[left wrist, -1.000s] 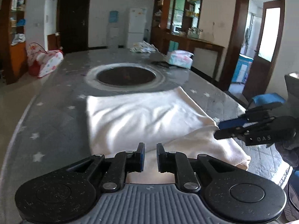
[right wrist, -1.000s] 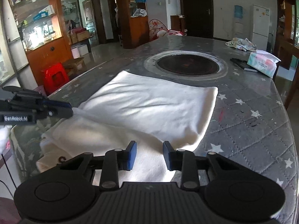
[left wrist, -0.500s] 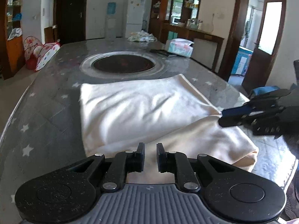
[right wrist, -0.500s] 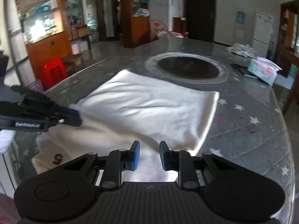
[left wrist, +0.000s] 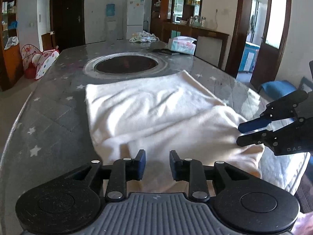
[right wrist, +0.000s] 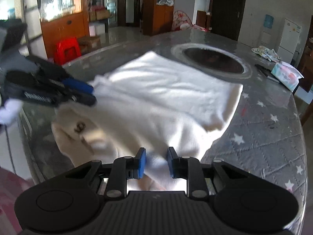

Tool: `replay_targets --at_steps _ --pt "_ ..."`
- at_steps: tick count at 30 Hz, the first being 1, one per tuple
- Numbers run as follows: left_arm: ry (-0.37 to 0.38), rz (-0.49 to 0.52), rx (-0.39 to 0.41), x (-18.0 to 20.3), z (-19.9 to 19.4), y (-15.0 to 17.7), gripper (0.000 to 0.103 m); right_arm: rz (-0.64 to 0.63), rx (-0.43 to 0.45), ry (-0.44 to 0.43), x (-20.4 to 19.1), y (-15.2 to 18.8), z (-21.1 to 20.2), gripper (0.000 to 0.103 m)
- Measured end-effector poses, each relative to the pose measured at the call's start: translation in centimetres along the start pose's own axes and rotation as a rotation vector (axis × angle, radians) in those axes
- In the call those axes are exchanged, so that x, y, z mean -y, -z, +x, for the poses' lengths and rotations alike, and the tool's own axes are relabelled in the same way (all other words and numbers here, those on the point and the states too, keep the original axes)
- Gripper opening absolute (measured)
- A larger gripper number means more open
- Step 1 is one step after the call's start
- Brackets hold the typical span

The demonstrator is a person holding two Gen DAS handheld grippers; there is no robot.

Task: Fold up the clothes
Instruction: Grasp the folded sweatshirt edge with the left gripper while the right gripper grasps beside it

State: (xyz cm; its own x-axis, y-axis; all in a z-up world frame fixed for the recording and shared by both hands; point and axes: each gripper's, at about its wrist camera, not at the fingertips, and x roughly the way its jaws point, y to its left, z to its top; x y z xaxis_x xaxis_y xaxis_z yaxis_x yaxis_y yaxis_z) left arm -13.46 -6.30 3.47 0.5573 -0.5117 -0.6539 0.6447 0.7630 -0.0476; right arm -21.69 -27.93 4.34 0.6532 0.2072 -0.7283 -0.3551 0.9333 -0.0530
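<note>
Both tools, left [left wrist: 155, 162] and right [right wrist: 155, 161], have just spread apart, empty; near fold of cream garment [left wrist: 156, 117] released onto surface [left wrist: 49, 117]. This fold looks done.

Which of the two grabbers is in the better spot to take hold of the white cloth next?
Probably the right gripper: its open jaws have the near fold of the white garment between them, at the table edge. The left gripper, also open, hovers over the cloth's near left part. The call is close.
</note>
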Motion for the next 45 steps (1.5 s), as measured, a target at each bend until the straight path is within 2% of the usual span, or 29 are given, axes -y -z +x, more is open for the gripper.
replay_targets --at_steps 4,6,9,16,22,24,25,27,31,35,37,39,42,43,45 --pt "-0.004 0.035 0.009 0.1 -2.0 0.8 0.035 -0.018 0.021 0.015 -0.4 -0.1 -0.5 0.022" --pt "-0.003 0.067 0.022 0.3 -3.3 1.3 0.042 -0.016 0.03 0.01 -0.5 -0.2 -0.7 0.022" --pt "0.002 0.145 0.023 1.4 -4.1 2.2 0.046 -0.026 0.002 0.004 -0.7 0.0 0.1 0.023" --pt "0.004 0.333 0.028 4.1 -4.8 4.3 0.046 -0.04 0.028 0.016 -1.0 -0.1 -1.4 0.032" --pt "-0.019 0.44 0.064 6.0 -3.3 5.3 0.043 -0.085 0.027 0.028 -1.6 0.4 -3.1 0.039" --pt "-0.026 0.467 0.08 6.5 -2.9 5.5 0.029 -0.11 0.022 0.032 -1.8 0.7 -3.6 0.041" --pt "-0.025 0.468 0.088 6.5 -2.8 5.5 0.019 -0.118 0.019 0.033 -1.9 0.9 -3.8 0.045" --pt "-0.014 0.437 0.105 6.2 -3.0 5.0 0.012 -0.157 0.018 0.02 -2.3 1.4 -4.2 0.05" --pt "0.006 0.341 0.133 4.7 -3.1 3.1 0.01 -0.257 0.024 0.001 -3.7 2.2 -4.2 0.059" --pt "0.045 0.278 0.152 3.4 -2.8 1.0 0.01 -0.346 0.058 0.035 -4.8 2.4 -3.0 0.06" --pt "0.053 0.266 0.155 3.1 -2.5 0.3 0.01 -0.343 0.076 0.034 -4.7 2.0 -2.2 0.059" --pt "0.054 0.253 0.152 2.8 -2.2 0.0 0.01 -0.321 0.083 0.021 -4.3 1.5 -1.4 0.055" --pt "0.057 0.247 0.145 2.5 -1.8 -0.2 0.011 -0.26 0.076 -0.013 -3.2 0.7 -0.5 0.032" --pt "0.057 0.251 0.14 2.5 -1.7 0.0 0.012 -0.236 0.073 -0.027 -2.9 0.4 -0.3 0.021" --pt "0.056 0.261 0.129 2.5 -1.7 0.5 0.014 -0.193 0.068 -0.046 -2.2 -0.1 -0.2 0.018"
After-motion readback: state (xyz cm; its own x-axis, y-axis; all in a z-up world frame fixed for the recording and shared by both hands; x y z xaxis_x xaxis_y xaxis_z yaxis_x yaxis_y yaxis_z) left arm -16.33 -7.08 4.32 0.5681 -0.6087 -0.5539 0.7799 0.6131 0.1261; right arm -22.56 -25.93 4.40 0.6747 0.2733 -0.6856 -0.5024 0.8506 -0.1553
